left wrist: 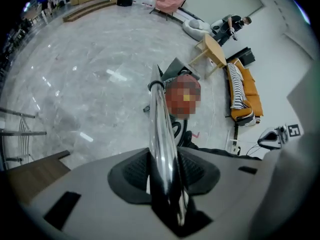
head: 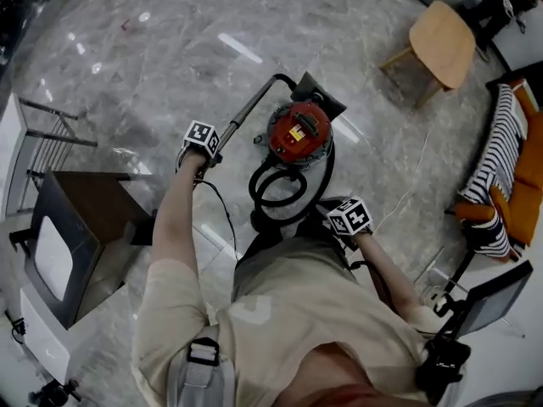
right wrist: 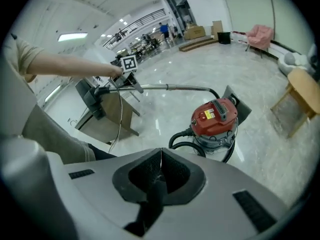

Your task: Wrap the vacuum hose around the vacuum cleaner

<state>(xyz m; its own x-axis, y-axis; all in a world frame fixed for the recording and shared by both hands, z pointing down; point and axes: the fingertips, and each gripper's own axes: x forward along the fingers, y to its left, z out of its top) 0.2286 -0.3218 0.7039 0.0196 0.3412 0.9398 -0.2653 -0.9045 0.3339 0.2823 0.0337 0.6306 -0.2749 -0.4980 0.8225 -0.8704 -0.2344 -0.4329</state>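
Two hand-held grippers, one vacuum cleaner with its fittings, and assorted room furniture, all on a grey marble floor [head: 153, 58].

1. Left hand-held gripper [left wrist: 166, 178]: jaws clamped on the metal wand [head: 246, 110], which runs up between the pads in the left gripper view. It is held out to the left of the vacuum cleaner and points steeply down. A thin black cable [head: 223, 206] hangs from it toward the person.

2. Right hand-held gripper [right wrist: 159, 176]: jaws closed together with nothing between them. It sits close to the person's body, near and to the right of the vacuum cleaner, and does not touch it.

3. Vacuum cleaner [head: 299, 132]: round canister with a red top, upright on the floor just in front of the person, between the two grippers.

4. Vacuum hose [head: 327, 170]: black and ribbed. It curves down the right side of the canister and lies in loose loops on the floor on the near side. It is not wound tight on the body.

5. Metal wand: straight and shiny, rising from the left gripper toward the far side, where it bends down to a dark floor nozzle [head: 321, 91] just behind the canister.

6. Wooden stool [head: 441, 42]: pale top, far right, well apart from the vacuum cleaner.

7. Orange seat [head: 528, 164]: right edge, with a striped cloth [head: 496, 155] draped over it.

8. Dark cabinet [head: 89, 214]: near left, beside the person's left arm.
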